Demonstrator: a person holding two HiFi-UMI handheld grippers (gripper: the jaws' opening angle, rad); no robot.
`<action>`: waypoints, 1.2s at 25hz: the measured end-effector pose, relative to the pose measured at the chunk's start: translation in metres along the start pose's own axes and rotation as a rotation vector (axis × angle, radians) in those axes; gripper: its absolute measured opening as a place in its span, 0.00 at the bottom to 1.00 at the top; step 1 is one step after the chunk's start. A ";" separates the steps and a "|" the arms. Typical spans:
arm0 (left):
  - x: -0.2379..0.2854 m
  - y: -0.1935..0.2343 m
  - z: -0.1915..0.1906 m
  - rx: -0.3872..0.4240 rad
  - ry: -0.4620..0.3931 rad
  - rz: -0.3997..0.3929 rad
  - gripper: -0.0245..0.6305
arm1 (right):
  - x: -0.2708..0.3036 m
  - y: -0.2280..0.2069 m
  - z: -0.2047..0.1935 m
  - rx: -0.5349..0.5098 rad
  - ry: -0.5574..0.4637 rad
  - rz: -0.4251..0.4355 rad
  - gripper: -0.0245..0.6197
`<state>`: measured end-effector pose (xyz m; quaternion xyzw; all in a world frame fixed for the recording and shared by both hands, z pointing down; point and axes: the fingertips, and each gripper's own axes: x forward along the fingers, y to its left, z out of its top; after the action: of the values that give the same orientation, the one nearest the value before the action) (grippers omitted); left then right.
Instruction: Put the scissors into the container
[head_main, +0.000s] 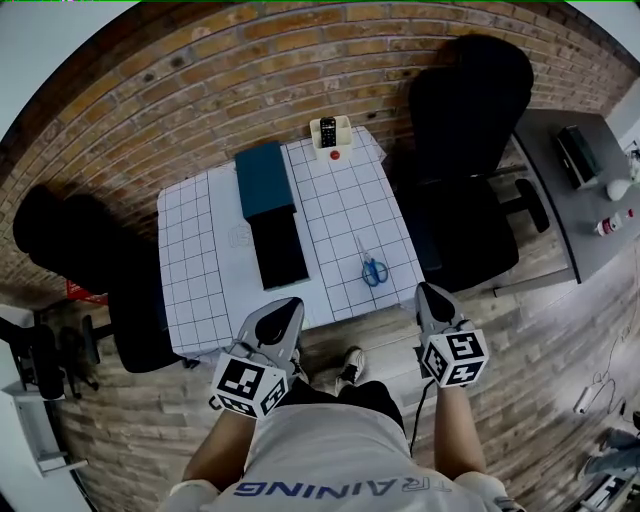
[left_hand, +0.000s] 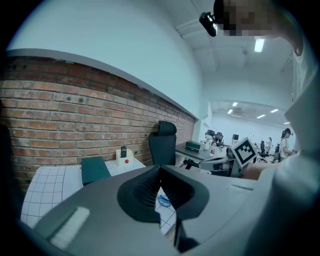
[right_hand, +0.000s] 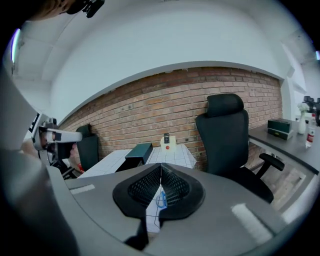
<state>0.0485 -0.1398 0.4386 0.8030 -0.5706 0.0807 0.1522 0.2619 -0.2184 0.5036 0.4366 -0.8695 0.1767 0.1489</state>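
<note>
A: Where are the scissors (head_main: 374, 268)?

B: Flat on the gridded table (head_main: 190, 260), near its front right corner, well right of the black container (head_main: 278, 250).

A: And the 2 grippers?

B: The left gripper (head_main: 288, 306) and the right gripper (head_main: 426, 291) hover at the near edge, jaws together, empty. The teal box (head_main: 264, 178) might be a lid.

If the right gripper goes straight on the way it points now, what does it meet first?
Probably the blue-handled scissors on the gridded table: they lie in line just beyond the right gripper, whose jaws are shut. Depth is unclear.
</note>
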 end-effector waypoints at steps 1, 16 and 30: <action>0.004 0.002 0.000 -0.005 0.001 0.000 0.04 | 0.006 -0.001 -0.002 -0.011 0.019 0.002 0.07; 0.030 0.078 -0.009 -0.081 0.027 0.006 0.04 | 0.121 0.012 -0.083 -0.168 0.468 -0.017 0.22; 0.027 0.134 -0.031 -0.140 0.085 0.070 0.04 | 0.181 -0.008 -0.178 -0.240 0.763 -0.045 0.26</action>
<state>-0.0675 -0.1941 0.4960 0.7658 -0.5955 0.0798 0.2294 0.1830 -0.2735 0.7388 0.3378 -0.7565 0.2201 0.5150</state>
